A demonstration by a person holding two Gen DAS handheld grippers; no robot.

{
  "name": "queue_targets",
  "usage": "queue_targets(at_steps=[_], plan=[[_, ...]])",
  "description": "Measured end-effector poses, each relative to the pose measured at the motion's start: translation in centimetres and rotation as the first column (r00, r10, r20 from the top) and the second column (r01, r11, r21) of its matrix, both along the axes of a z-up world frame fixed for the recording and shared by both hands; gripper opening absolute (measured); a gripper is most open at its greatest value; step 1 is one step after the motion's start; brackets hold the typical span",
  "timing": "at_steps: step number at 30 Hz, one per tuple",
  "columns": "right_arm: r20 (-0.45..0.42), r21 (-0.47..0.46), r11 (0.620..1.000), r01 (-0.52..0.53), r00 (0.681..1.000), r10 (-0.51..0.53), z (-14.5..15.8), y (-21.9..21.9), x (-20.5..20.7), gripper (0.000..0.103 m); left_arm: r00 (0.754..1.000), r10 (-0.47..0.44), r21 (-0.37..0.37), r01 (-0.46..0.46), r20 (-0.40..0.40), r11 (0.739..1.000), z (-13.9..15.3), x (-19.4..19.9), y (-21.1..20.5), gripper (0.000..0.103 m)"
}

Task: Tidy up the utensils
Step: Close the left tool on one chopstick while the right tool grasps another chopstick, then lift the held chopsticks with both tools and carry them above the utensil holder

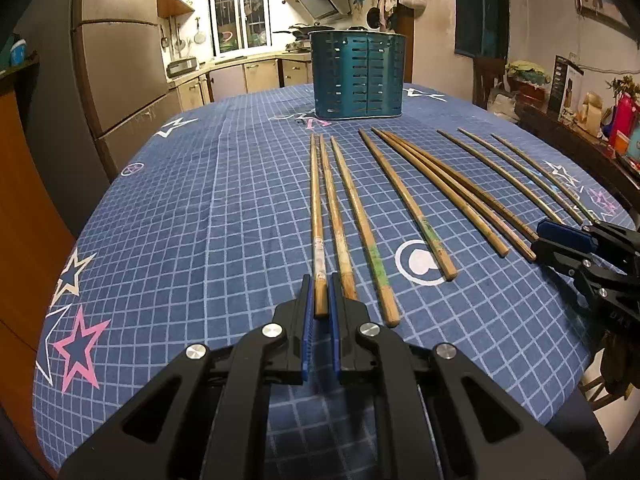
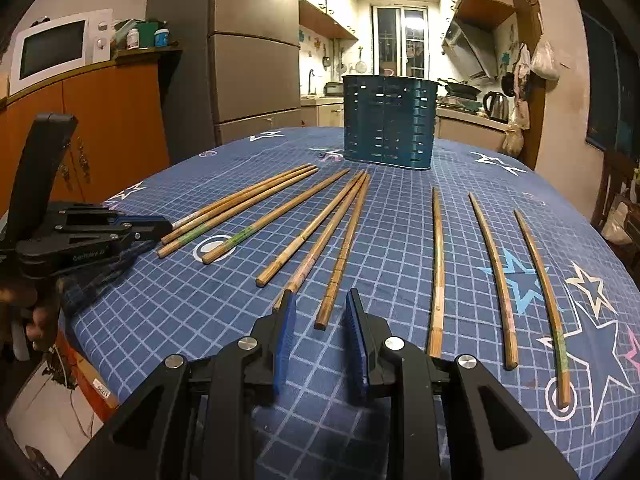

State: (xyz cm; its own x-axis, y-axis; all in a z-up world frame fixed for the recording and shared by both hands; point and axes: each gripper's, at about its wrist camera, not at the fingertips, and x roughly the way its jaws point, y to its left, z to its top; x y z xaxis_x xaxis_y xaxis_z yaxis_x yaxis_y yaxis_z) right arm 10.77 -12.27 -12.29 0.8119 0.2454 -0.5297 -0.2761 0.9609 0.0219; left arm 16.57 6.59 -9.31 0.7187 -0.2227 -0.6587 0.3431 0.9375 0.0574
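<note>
Several bamboo chopsticks lie fanned out on the blue checked tablecloth [image 1: 200, 200]. A teal slotted utensil holder [image 1: 360, 76] stands upright at the far side; it also shows in the right wrist view [image 2: 388, 120]. My left gripper [image 1: 320, 292] is shut on the near end of the leftmost chopstick [image 1: 316, 216], which still lies on the cloth. My right gripper [image 2: 320, 300] is open, its jaws on either side of the near end of a chopstick [image 2: 340, 260] without touching it.
A fridge [image 1: 120, 72] and kitchen counters stand beyond the table's far edge. An orange cabinet [image 2: 100, 128] with a microwave [image 2: 56, 48] is at the left. A cluttered side table [image 1: 580, 120] is at the right. Each gripper shows in the other's view.
</note>
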Motion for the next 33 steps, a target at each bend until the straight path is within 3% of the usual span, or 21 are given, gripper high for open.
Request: queue_targets(at_steps=[6, 14, 23, 33], plan=[[0.040, 0.013, 1.000, 0.018, 0.999, -0.019, -0.4, -0.2, -0.7, 0.009, 0.999, 0.024, 0.030, -0.025, 0.031, 0.999, -0.2, -0.6, -0.8, 0.006], [0.134, 0.036, 0.999, 0.036, 0.990, -0.040, 2.2, -1.5, -2.4, 0.008, 0.996, 0.049, -0.013, -0.048, 0.068, 0.999, 0.3, -2.0, -0.3, 0.005], [0.257, 0.031, 0.999, 0.032, 0.966, -0.039, 7.4, -2.8, -4.2, 0.007, 0.974, 0.069, -0.072, -0.055, 0.215, 0.996, 6.2, -4.6, 1.3, 0.005], [0.347, 0.037, 0.999, -0.020, 0.938, 0.006, 14.2, -4.4, -2.8, 0.007, 0.942, 0.063, -0.118, -0.025, 0.330, 0.993, 12.3, -3.5, 1.2, 0.005]])
